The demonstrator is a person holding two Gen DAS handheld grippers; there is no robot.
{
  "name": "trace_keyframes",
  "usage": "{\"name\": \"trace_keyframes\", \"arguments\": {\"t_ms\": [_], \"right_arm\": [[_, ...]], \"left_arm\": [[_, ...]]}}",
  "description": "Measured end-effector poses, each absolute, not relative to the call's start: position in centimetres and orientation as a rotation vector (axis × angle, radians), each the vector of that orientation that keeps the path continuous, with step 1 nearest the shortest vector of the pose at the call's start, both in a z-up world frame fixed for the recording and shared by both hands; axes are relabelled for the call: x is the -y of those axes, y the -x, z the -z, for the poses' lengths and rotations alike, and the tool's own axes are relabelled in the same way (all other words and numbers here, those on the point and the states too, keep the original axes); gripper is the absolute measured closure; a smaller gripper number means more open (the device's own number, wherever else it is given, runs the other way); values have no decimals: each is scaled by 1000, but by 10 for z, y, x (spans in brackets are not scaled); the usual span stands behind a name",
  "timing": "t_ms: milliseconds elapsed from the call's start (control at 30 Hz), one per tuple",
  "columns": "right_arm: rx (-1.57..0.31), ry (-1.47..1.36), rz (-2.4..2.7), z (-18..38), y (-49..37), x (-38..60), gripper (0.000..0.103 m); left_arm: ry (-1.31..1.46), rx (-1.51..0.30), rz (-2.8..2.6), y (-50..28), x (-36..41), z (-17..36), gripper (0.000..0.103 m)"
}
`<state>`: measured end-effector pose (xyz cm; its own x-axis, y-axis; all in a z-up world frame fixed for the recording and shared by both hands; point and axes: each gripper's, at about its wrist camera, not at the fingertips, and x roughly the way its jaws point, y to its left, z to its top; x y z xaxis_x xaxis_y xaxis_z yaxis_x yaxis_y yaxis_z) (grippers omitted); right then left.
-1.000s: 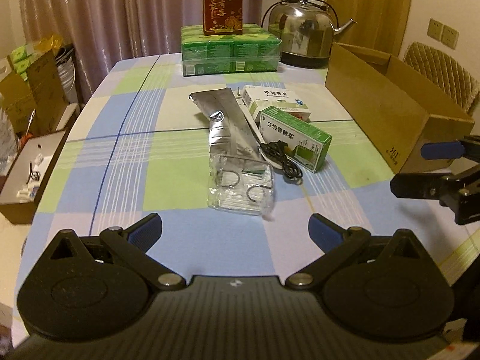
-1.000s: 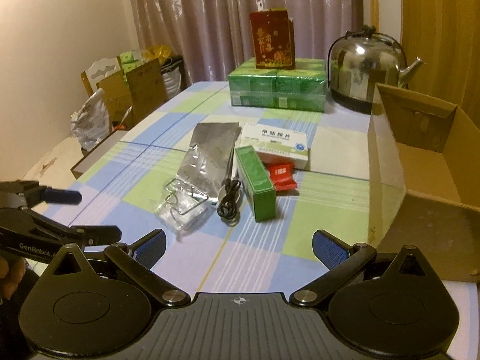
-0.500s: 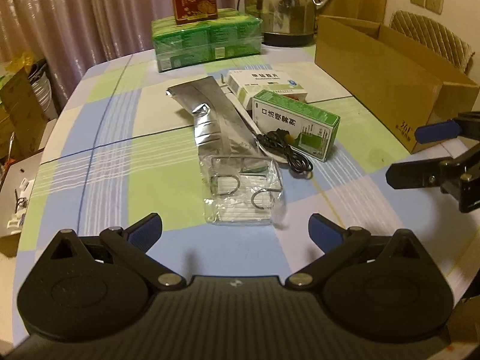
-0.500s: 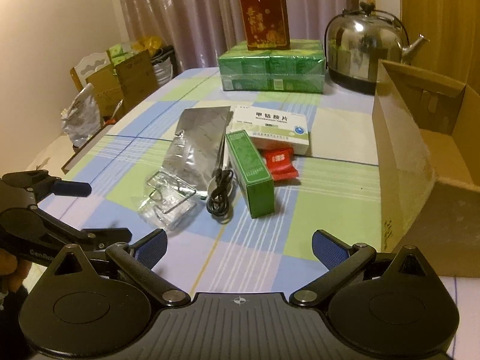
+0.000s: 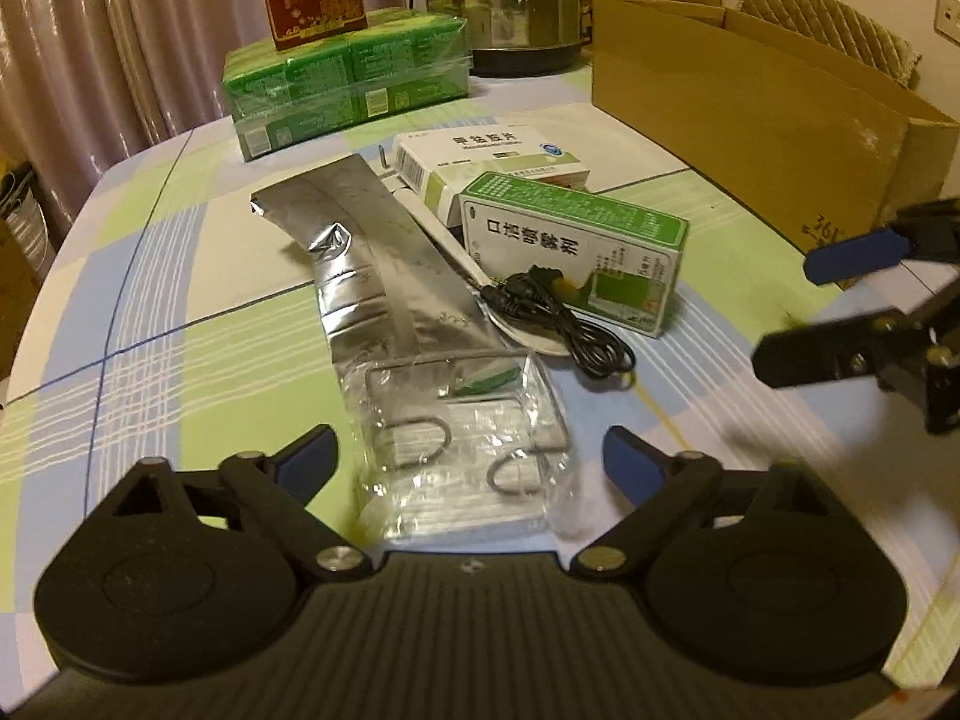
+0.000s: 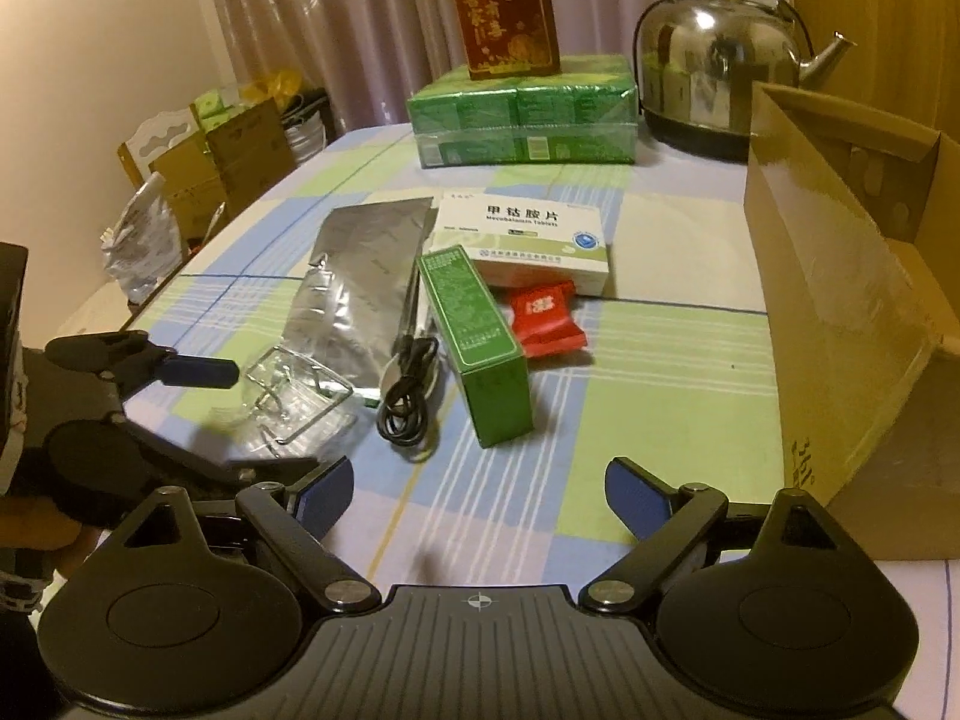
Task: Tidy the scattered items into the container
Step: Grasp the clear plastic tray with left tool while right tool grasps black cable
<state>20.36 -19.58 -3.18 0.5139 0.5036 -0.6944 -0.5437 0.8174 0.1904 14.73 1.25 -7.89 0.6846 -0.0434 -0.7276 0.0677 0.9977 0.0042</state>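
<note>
open cardboard box (image 6: pixel 840 276), contents hidden

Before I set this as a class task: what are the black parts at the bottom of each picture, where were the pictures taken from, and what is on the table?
A person holds a two-finger gripper in each hand; each carries a camera looking along its fingers. One picture is from the left gripper, the other from the right gripper. Both are open and hold nothing; their jaws have just been closing a little. On the table lie a clear packet, foil pouch, black cable, green box, white box and red sachet. The cardboard box is the container.
</note>
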Motion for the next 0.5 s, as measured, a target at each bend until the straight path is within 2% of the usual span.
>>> {"name": "trace_keyframes", "arguments": {"t_ms": [100, 133, 233, 500], "right_arm": [[-828, 60, -636, 36, -204, 193, 14], [-829, 66, -634, 37, -204, 192, 15], [-836, 74, -646, 39, -203, 187, 21], [-840, 88, -711, 42, -201, 161, 41]], "left_arm": [[-19, -807, 53, -152, -15, 81, 23], [-14, -812, 54, -153, -15, 82, 30], [12, -823, 58, -152, -20, 81, 39], [2, -820, 6, -126, -41, 72, 40]]}}
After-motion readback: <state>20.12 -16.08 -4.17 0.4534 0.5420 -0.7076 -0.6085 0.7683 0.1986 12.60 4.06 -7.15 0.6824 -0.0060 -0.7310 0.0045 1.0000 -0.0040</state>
